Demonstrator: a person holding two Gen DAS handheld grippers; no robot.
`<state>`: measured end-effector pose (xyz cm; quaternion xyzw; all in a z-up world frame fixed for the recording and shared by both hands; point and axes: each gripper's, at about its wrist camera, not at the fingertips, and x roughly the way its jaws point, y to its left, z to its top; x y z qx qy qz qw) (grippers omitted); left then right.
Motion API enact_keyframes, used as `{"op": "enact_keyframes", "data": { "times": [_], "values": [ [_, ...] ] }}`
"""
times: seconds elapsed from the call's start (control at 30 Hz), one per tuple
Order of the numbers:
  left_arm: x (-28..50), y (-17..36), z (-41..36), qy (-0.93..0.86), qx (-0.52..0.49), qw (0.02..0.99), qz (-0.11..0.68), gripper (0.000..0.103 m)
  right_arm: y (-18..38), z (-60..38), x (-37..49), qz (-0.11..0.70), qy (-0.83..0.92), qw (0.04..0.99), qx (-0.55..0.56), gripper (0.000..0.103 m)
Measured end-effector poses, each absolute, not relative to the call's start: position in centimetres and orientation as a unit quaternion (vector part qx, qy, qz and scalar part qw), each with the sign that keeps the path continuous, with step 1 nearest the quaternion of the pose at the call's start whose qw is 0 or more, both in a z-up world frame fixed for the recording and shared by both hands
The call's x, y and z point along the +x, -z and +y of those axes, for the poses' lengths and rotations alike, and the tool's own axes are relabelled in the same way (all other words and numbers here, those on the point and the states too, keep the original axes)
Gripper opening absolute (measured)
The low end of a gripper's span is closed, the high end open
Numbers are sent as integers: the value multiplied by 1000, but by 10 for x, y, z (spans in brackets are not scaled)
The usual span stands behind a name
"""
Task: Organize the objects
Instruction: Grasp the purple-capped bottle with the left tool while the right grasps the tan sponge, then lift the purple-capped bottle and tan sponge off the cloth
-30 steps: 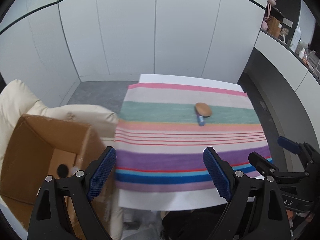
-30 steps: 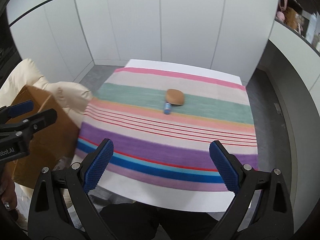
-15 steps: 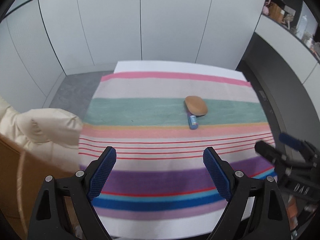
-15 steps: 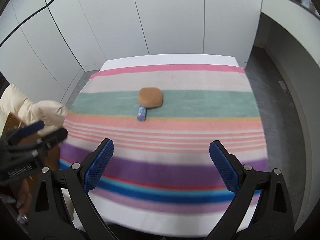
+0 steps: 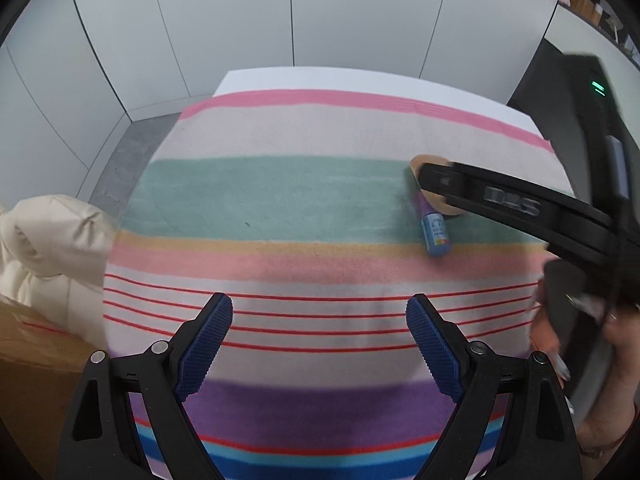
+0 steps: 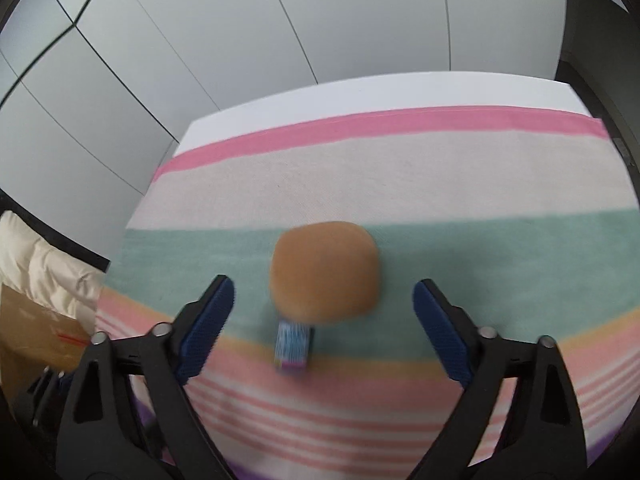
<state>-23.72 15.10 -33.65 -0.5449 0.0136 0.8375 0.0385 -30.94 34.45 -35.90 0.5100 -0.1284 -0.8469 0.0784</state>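
Observation:
A round tan bun-shaped object (image 6: pixel 324 272) lies on the green band of the striped cloth (image 6: pixel 440 184). A small blue tube (image 6: pixel 294 346) lies against its near side. My right gripper (image 6: pixel 324 316) hovers close over them; its jaws are closing, with the bun and tube between the blue pads (image 6: pixel 208 320) but untouched. In the left wrist view the same bun (image 5: pixel 425 161) and tube (image 5: pixel 436 234) sit at the right, partly hidden by the right gripper's black finger (image 5: pixel 500 200). My left gripper (image 5: pixel 316 332) stands open over the thin red stripes, holding nothing.
A cardboard box (image 5: pixel 24 364) and a cream padded jacket (image 5: pixel 52 240) sit off the table's left edge. White wall panels (image 5: pixel 280 20) stand behind the table. A person's hand (image 5: pixel 616 360) grips the right tool at the right.
Both grippers came down and forward over the cloth. The right one closed in on the bun and tube, its jaws narrowing. The box slid mostly out of the left view.

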Motion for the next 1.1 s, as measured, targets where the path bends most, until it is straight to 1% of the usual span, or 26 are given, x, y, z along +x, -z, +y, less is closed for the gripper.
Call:
{"op": "enact_keyframes", "data": {
  "times": [0.07, 0.13, 0.17, 0.23, 0.3, 0.67, 0.77, 0.8, 0.83, 0.87, 0.9, 0.93, 1.1],
  "values": [
    [-240, 342, 155, -836, -547, 42, 15, 90, 368, 337, -317, -105, 846, 73, 518, 64],
    [-242, 347, 161, -835, -548, 48, 17, 90, 368, 332, -319, -77, 853, 69, 512, 61],
    [-243, 349, 163, -835, -548, 50, 18, 90, 369, 333, -320, -78, 852, 73, 513, 56],
    [-246, 353, 170, -834, -548, 55, 20, 90, 366, 340, -317, -87, 856, 78, 504, 52],
    [-251, 356, 177, -834, -548, 58, 20, 90, 364, 348, -315, -86, 858, 74, 501, 45],
    [-283, 365, 223, -834, -547, 73, 7, 90, 361, 411, -287, -59, 862, 9, 503, 44],
    [-294, 370, 233, -830, -553, 76, -1, 89, 361, 420, -279, -65, 861, 6, 505, 44],
    [-297, 374, 235, -828, -557, 68, 3, 80, 362, 422, -277, -67, 860, 6, 506, 44],
    [-300, 380, 239, -822, -568, 49, 22, 63, 361, 423, -276, -68, 860, 5, 506, 44],
    [-300, 379, 242, -830, -555, 37, 39, 57, 360, 425, -274, -68, 860, 4, 507, 44],
    [-299, 377, 245, -834, -549, 42, 45, 23, 360, 425, -273, -66, 859, 3, 507, 44],
    [-300, 377, 247, -832, -551, 49, 43, 19, 359, 425, -273, -64, 859, 2, 508, 44],
    [-300, 383, 241, -833, -549, 40, 49, 19, 357, 425, -272, -60, 857, -1, 512, 44]
  ]
}}
